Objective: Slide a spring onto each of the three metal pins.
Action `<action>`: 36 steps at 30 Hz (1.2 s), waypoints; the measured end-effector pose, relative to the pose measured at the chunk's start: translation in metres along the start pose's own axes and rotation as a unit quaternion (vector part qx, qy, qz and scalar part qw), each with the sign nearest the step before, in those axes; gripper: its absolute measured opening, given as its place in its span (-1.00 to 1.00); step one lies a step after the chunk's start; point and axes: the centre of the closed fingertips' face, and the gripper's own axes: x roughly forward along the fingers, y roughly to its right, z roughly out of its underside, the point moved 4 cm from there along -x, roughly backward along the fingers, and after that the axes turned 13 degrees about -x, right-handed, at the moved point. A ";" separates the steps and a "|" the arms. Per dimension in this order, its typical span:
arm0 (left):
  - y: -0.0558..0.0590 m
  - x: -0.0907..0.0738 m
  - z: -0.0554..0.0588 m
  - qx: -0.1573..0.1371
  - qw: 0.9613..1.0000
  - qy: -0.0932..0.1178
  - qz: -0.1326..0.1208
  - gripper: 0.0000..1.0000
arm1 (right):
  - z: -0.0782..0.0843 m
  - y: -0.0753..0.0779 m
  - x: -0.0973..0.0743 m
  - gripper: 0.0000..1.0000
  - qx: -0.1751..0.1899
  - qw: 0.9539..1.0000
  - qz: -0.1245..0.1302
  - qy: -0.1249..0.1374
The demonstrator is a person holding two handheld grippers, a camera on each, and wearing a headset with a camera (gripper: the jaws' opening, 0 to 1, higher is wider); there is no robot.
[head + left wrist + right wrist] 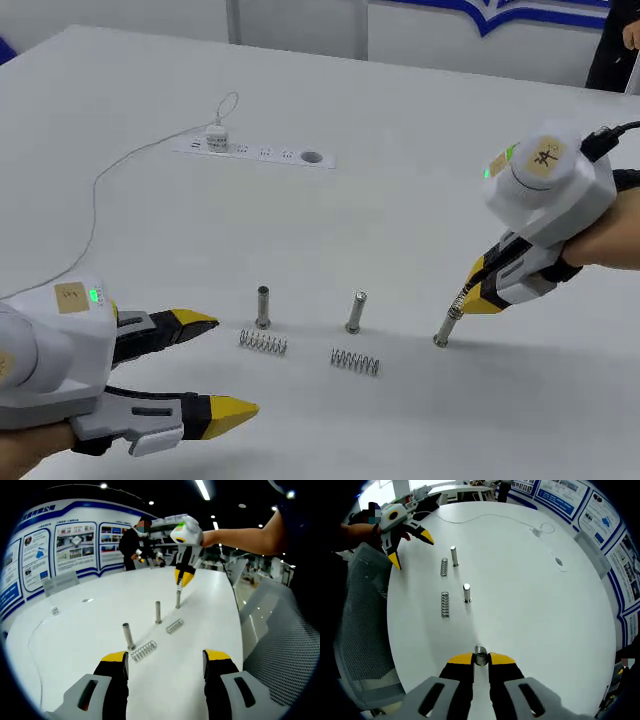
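I am looking over a white table (420,150) with a white power strip (262,153) lying flat toward its far side. A small adapter (216,140) is sitting plugged into the strip's left end, and a thin white cable (96,195) is trailing from there across the top toward the near left edge. A grey mesh chair (280,630) is standing just beside the table. Beyond it, a person (131,545) in dark clothes is standing before blue-trimmed display boards (75,540).

Three pins (128,636), two loose springs (144,650)
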 end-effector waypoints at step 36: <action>0.002 0.000 -0.002 0.002 1.000 -0.001 -0.001 0.22 | 0.009 -0.006 0.042 -0.64 0.015 1.000 -0.010 -0.026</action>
